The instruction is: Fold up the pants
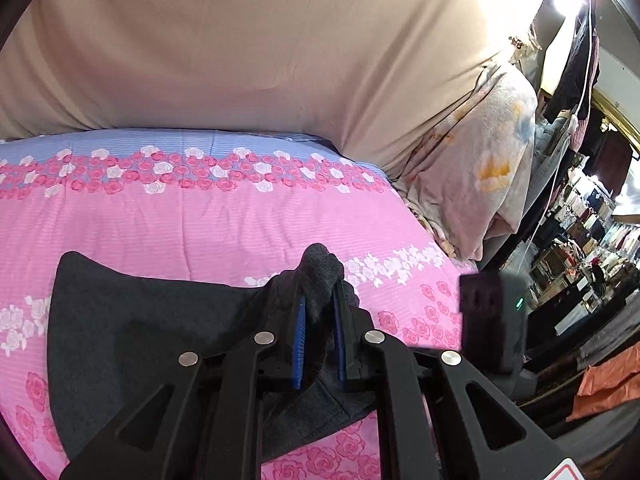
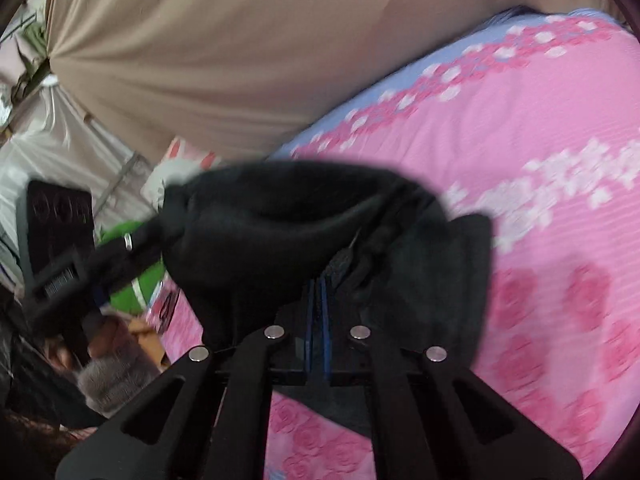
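Dark grey pants (image 1: 132,332) lie on a pink floral bedspread (image 1: 192,220). My left gripper (image 1: 320,304) is shut on a bunched fold of the pants, which sticks up between the blue pads (image 1: 299,340). In the right wrist view the pants (image 2: 280,232) hang lifted in a dark sagging bundle. My right gripper (image 2: 318,292) is shut on their edge near a drawstring. The left gripper (image 2: 64,280) shows at the left of that view, holding the other end. The right view is blurred.
A beige curtain (image 1: 260,40) rises behind the bed. A pale floral pillow (image 1: 480,168) lies at the bed's right end. The bed's edge drops off at right to a cluttered room (image 1: 592,240). A green object (image 2: 128,280) lies beside the bed.
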